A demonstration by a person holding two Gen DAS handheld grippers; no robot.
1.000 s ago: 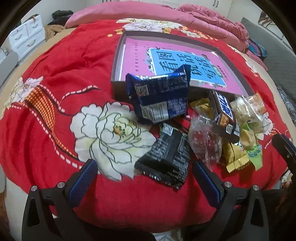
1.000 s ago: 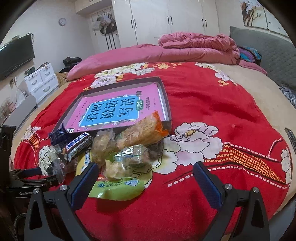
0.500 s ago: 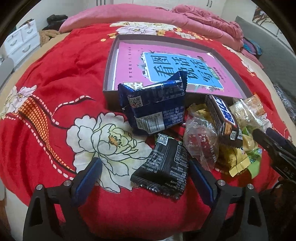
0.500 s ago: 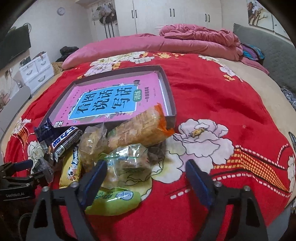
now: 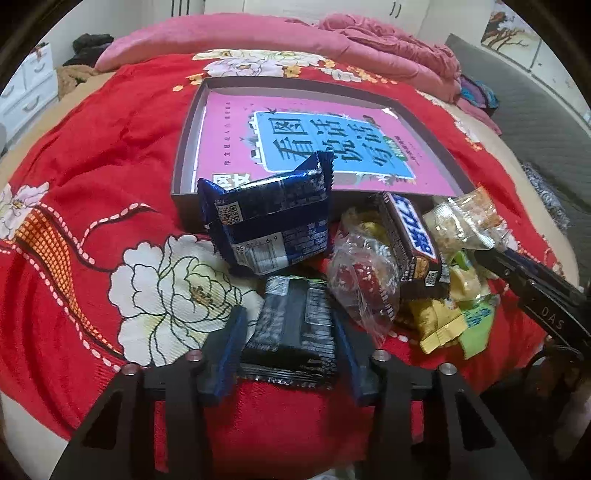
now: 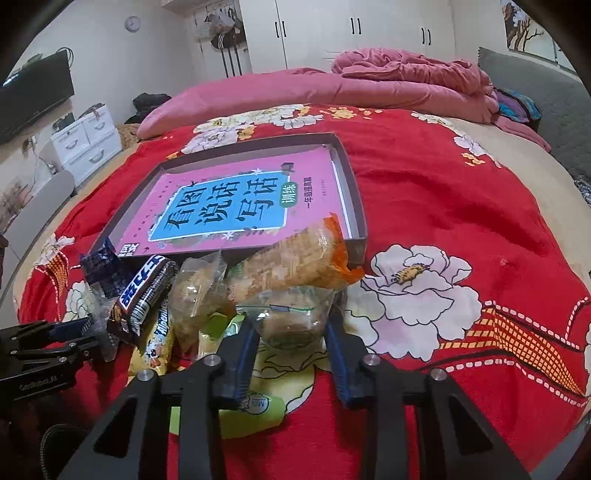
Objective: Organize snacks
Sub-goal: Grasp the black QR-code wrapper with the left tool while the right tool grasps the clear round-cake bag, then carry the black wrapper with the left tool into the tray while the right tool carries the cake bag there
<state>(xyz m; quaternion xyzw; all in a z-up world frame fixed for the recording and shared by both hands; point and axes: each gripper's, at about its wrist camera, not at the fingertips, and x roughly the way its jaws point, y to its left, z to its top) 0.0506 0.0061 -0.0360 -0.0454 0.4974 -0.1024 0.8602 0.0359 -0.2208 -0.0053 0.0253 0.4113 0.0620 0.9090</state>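
Observation:
A pile of snacks lies on the red flowered bedspread (image 5: 92,258) in front of a shallow grey box (image 5: 184,155) holding a pink book (image 5: 236,122). My left gripper (image 5: 287,317) is closing, its blue pads against both sides of a black snack packet (image 5: 291,332). Behind it stand a blue packet (image 5: 269,221), a chocolate bar (image 5: 412,236) and a clear bag with a red snack (image 5: 364,280). My right gripper (image 6: 290,325) is closing too, pads pressing a clear packet of brownish snack (image 6: 295,314) below an orange-ended cracker pack (image 6: 295,262).
A green packet (image 6: 243,410) lies under the right gripper, yellow packets (image 5: 439,325) beside it. Pink quilts (image 6: 406,81) are heaped at the bed's far end. White drawers (image 6: 85,144) and a television (image 6: 33,96) stand at the left, wardrobes (image 6: 351,33) behind.
Both grippers went from wide open to closed around packets: the left on the black packet, the right on the clear one. Each has come a little closer to the pile.

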